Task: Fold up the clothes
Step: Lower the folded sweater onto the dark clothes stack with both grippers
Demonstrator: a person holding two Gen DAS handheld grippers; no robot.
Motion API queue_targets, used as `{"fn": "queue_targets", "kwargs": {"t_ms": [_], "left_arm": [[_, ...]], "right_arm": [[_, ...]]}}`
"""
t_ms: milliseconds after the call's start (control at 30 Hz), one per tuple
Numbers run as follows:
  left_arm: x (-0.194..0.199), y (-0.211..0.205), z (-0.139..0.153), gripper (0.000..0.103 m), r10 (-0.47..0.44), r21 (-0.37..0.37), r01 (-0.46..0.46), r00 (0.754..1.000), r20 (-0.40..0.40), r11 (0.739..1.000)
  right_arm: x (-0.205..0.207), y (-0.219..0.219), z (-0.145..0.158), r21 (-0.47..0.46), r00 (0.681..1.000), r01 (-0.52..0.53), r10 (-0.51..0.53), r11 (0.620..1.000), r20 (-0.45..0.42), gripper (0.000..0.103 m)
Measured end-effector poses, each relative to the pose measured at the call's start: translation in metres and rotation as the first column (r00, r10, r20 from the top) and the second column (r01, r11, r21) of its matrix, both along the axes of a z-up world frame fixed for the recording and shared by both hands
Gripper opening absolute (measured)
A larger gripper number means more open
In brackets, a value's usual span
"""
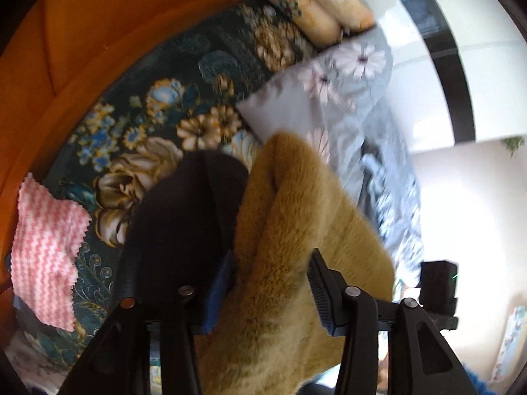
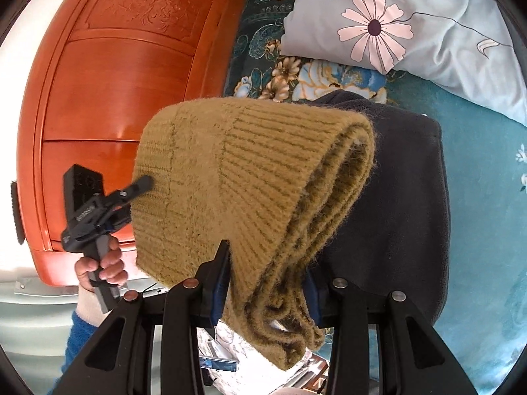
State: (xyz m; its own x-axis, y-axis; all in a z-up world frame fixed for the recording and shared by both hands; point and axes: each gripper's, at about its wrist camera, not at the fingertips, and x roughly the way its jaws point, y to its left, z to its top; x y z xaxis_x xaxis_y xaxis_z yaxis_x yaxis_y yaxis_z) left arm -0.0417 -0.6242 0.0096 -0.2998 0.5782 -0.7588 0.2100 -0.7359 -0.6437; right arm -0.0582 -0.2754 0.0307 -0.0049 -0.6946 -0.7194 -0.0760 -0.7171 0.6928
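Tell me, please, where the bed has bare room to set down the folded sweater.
Free: teal bedspread right of the dark garment, below the grey floral duvet. Crowded: the headboard side, where the left gripper holds the mustard sweater.

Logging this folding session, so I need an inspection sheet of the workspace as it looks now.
Surface: bed with dark floral bedspread.
Job's things: mustard knit sweater, folded, held up by both grippers; dark garment behind it.
Clutter: pink-white zigzag cloth; grey daisy-print quilt; two rolled pillows.
Grippers: left hand-held gripper shut on sweater; right hand-held gripper shut on sweater.
Cables: nothing seen.
Surroundings: orange wooden headboard; window.
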Motion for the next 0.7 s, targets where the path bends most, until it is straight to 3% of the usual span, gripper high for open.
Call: {"fn": "queue_targets", "kwargs": {"t_ms": [100,367,467,567,633,700], "left_arm": [[0.010,-0.009,0.022,0.057,0.047,-0.004,-0.047,0.997,-0.056,0.999],[0.049,0.024,0.058,0.057,-0.012,-0.164,-0.018,0.984,-0.179,0.986],[0.063,0.038,0.067,0.057,-0.039,-0.247,-0.016,0.976,-0.214,0.969],[0.075,0.058,0.067,0.057,-0.080,-0.382,-0.020,0.966,-0.244,0.924],[0.085,0.068,0.071,0.057,-0.109,-0.408,-0.017,0.953,-0.282,0.913],[0.092,0.077,0.071,0.057,-0.135,-0.398,-0.001,0.940,-0.314,0.917]], "right_arm": [[0.003,0.007,-0.003,-0.009,1.000,0.014,-0.014,1.000,0.006,0.043],[0.001,0.036,0.006,-0.014,0.997,0.070,-0.070,0.997,-0.017,0.043],[-0.001,0.051,0.022,0.024,0.994,0.089,-0.087,0.996,-0.072,0.043],[-0.001,0.056,0.046,0.090,0.984,0.086,-0.071,0.992,-0.161,0.043],[0.000,0.048,0.059,0.117,0.977,0.058,-0.032,0.991,-0.211,0.043],[0.003,0.027,0.068,0.151,0.965,-0.004,0.043,0.988,-0.257,0.043]]}}
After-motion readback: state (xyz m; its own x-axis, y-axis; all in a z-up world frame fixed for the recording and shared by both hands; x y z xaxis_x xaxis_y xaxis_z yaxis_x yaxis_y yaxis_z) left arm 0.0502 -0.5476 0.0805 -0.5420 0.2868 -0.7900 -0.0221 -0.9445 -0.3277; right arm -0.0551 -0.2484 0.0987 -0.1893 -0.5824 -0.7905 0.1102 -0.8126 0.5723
